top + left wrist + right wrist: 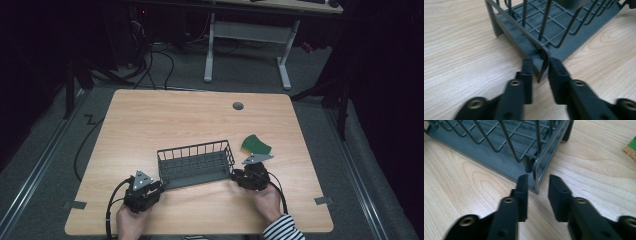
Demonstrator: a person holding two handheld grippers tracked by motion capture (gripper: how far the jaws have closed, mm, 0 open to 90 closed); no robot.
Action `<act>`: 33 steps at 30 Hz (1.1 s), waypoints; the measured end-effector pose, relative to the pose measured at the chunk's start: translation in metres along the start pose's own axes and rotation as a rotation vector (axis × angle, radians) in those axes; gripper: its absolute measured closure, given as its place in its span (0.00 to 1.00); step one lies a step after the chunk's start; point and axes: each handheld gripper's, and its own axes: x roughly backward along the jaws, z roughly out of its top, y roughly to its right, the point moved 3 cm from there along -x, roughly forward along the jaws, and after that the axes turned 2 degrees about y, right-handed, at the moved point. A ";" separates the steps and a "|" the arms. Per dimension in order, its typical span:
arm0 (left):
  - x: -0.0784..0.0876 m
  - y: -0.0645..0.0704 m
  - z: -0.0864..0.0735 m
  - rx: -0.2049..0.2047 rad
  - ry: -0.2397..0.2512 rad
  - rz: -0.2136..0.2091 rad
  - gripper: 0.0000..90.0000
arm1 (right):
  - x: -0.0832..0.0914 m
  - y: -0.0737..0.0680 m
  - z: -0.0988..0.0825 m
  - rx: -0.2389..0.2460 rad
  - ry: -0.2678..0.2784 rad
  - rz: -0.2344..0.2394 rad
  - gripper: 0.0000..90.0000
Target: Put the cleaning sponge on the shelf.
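Black jaws of the left gripper [539, 68] and right gripper [537, 185] stand narrowly parted, each straddling an end rim of the grey rack [196, 165] at mid-table without pressing it; closing unevenly could skew the rack or nudge it toward the green sponge [255, 145]

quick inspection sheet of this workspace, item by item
surface: wooden table, bare wood around the work, grey round cap near the far edge
job's things: dark wire basket standing upright near the front, nothing seen inside
clutter: green piece lying right of the basket, apart from it
grippers: left hand-held gripper and right hand-held gripper each straddle a front corner post of the basket, jaws apart, pads not pressing
cables: black cable trails from the left one, another from the right
surroundings: grey floor, white desk frame beyond the table, floor cables
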 end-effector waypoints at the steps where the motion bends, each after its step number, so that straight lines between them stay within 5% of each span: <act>1: 0.001 -0.001 -0.001 0.003 0.001 0.002 0.70 | 0.001 0.001 -0.001 -0.003 0.006 -0.008 0.69; 7: 0.005 -0.007 -0.004 0.022 0.003 -0.007 0.50 | 0.010 0.007 -0.007 -0.021 0.034 -0.025 0.57; 14: 0.009 -0.018 -0.012 0.041 -0.005 0.003 0.45 | 0.026 0.017 -0.012 -0.018 0.093 -0.083 0.51; 23: 0.003 -0.056 -0.010 0.099 -0.027 0.087 0.42 | 0.042 0.048 -0.011 -0.081 0.188 -0.182 0.42; 33: -0.011 -0.086 0.004 0.118 -0.029 0.188 0.42 | 0.046 0.083 0.008 -0.122 0.183 -0.277 0.33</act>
